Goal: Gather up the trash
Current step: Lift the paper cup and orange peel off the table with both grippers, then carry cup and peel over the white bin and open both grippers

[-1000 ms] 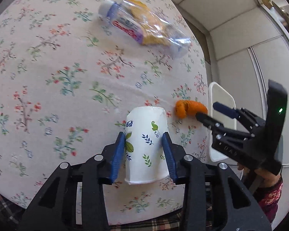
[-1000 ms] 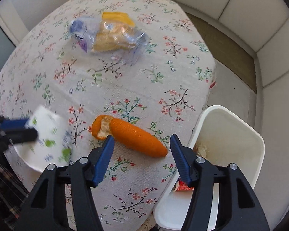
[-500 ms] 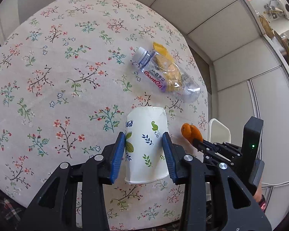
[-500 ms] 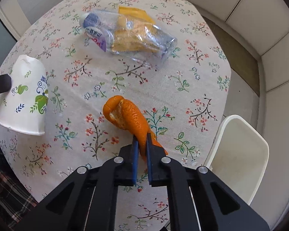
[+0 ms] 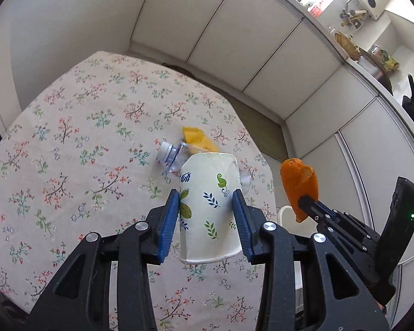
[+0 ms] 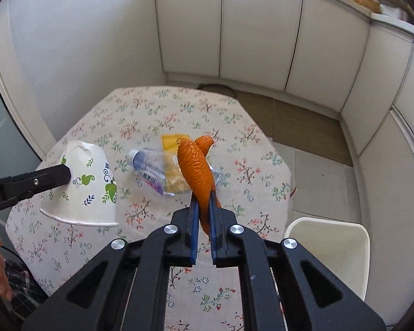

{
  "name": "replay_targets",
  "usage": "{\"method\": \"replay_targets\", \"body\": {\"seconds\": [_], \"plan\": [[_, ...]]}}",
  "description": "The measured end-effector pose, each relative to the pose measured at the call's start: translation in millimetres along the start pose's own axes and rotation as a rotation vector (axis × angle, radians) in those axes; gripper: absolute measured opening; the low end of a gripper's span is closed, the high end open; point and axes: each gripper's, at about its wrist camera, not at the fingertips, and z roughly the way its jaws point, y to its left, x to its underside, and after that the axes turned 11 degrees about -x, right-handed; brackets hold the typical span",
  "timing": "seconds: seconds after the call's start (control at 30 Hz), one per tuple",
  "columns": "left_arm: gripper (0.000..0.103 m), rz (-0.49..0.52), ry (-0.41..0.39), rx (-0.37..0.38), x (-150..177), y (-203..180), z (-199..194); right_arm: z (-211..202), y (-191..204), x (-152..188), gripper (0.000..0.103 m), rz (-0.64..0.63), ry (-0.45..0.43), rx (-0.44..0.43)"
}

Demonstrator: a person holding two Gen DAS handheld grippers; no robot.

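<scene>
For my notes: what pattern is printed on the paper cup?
White paper cup with green and dark blue leaf sprigs and curls; clearest in the left wrist view.

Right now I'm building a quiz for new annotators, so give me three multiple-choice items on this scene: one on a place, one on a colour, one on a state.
1. Where is the white bin?
A. On the tablecloth
B. On the floor beside the table
C. On the counter

2. What colour is the peel held by the right hand-held gripper?
A. Orange
B. Green
C. Purple

3. How is the paper cup in the left hand-held gripper?
A. Lying flat on the table
B. Crushed flat
C. Held in the air, rim toward the camera

Answers:
1 B, the right wrist view shows it below the table edge, on the tiles.
2 A, it is bright orange in both views.
3 C, the blue pads clamp its sides and the plastic bottle lies on the table beyond it.
</scene>
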Motion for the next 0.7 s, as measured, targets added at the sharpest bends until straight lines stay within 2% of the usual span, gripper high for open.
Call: {"method": "replay_targets", "body": {"seconds": [0.27, 0.47, 0.7], "plan": [[0.038, 0.044, -0.086, 0.056, -4.4, -34.8, -8.2, -43.6, -15.3, -2.1, 0.007, 0.036, -0.17, 0.097], [0.038, 0.061, -0.087, 0.106, -2.7, -57.5, -3.2, -67.4, -40.4, 6.8, 0.007, 0.103, -0.235, 0.196], [0.038, 0.105, -0.075, 0.164, 6.0, -92.5, 5.2, -93.1, -88.7, 28.5, 0.007, 0.285, -0.291, 0.322]]}}
